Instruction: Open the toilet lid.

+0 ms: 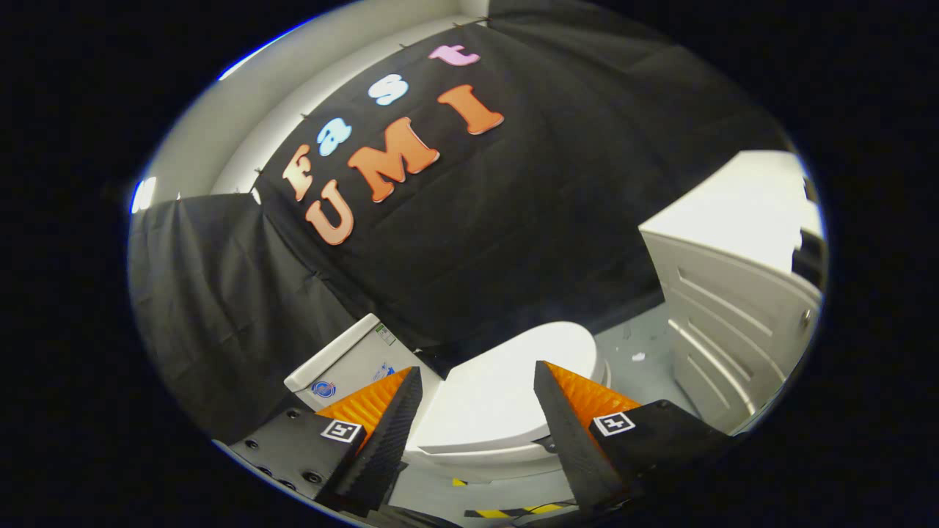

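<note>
A white toilet stands on the floor below me, its lid point(506, 389) lying flat and closed over the bowl. The white tank point(348, 359) sits at the lid's left end, against the black cloth wall. My gripper point(478, 378) hovers above the toilet with its fingers spread wide and nothing between them. The lid shows through the gap between the fingers, some way beyond the tips. The left finger point(385, 425) overlaps the tank's corner and the right finger point(572, 425) overlaps the lid's right side.
A white cabinet point(733, 330) with grooved doors stands to the right of the toilet, with a strip of grey floor point(638, 345) between them. Yellow-and-black tape point(513, 510) marks the floor near the toilet's base. Black cloth walls the space behind.
</note>
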`<state>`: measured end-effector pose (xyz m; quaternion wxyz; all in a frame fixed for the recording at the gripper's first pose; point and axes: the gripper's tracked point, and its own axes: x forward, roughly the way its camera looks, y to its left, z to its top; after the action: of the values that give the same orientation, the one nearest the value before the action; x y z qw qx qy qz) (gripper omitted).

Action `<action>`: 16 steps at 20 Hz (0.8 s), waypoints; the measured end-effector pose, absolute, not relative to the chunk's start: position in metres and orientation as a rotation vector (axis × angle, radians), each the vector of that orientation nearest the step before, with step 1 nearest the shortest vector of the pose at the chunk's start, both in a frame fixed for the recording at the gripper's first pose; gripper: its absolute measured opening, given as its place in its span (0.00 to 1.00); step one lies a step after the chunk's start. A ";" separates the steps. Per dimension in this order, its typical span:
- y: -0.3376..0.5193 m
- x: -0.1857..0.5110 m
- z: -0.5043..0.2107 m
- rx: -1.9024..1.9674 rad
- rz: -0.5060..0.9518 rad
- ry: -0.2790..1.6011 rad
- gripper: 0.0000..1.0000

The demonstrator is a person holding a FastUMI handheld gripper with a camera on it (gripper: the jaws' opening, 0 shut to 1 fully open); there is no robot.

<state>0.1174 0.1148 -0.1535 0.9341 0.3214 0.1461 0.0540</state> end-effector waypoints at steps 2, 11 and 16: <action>0.116 0.117 -0.203 0.755 0.088 0.423 0.98; 0.136 0.125 -0.356 1.077 0.007 0.792 0.98; 0.141 0.135 -0.377 1.103 0.000 0.825 0.81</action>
<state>0.1346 0.1412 -0.3766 0.7719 0.5090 0.3808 0.0000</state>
